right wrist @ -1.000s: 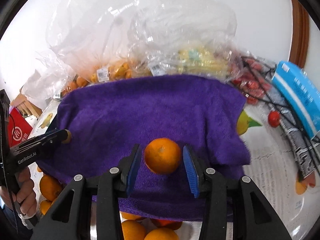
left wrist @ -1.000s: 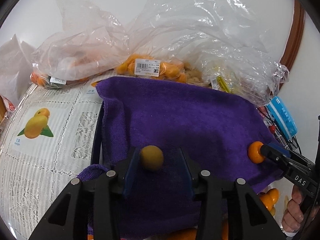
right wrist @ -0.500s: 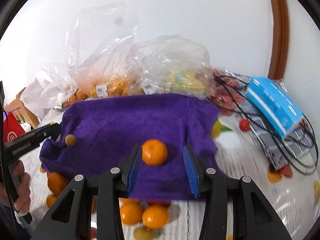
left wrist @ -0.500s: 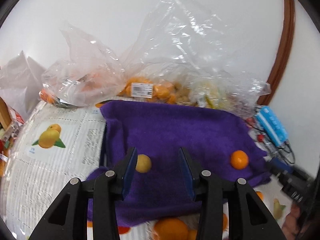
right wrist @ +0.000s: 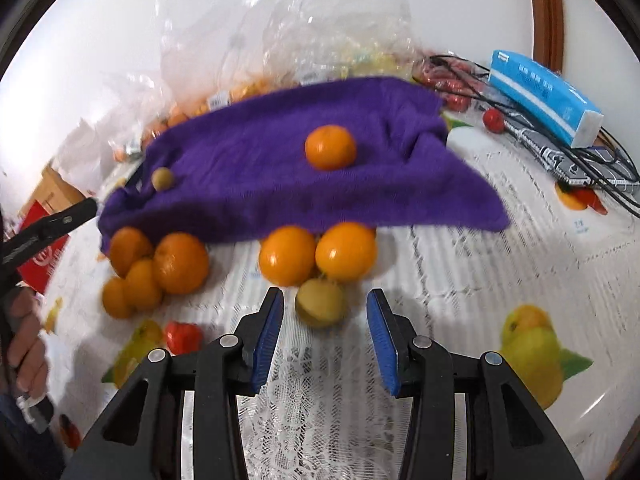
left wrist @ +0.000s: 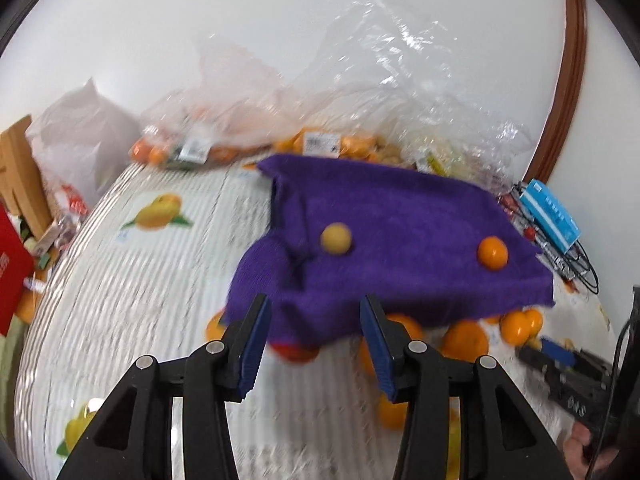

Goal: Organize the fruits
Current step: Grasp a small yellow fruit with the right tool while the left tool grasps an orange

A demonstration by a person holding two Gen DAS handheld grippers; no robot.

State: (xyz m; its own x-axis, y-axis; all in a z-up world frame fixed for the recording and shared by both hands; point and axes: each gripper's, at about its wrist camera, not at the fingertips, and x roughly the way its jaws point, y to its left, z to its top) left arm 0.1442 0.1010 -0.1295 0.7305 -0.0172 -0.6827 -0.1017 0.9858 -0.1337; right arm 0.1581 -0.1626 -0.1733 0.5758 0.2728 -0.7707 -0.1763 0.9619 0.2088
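Note:
A purple towel lies over a raised shape on the table. On it rest a small yellow-brown fruit and a small orange, both free. My left gripper hovers short of the towel's near edge, its jaws opening with nothing between them. My right gripper is open above the tablecloth. A yellow-green fruit lies just beyond its tips, untouched. Several oranges sit along the towel's near edge.
Clear plastic bags of fruit stand against the wall behind the towel. A blue box and black cables lie at the right, a red box at the left. A small red fruit lies near the oranges.
Both grippers have drawn back from the towel. The yellow-brown fruit and the small orange, between the jaws a second ago, now lie free on the towel. Oranges on the table have come into view.

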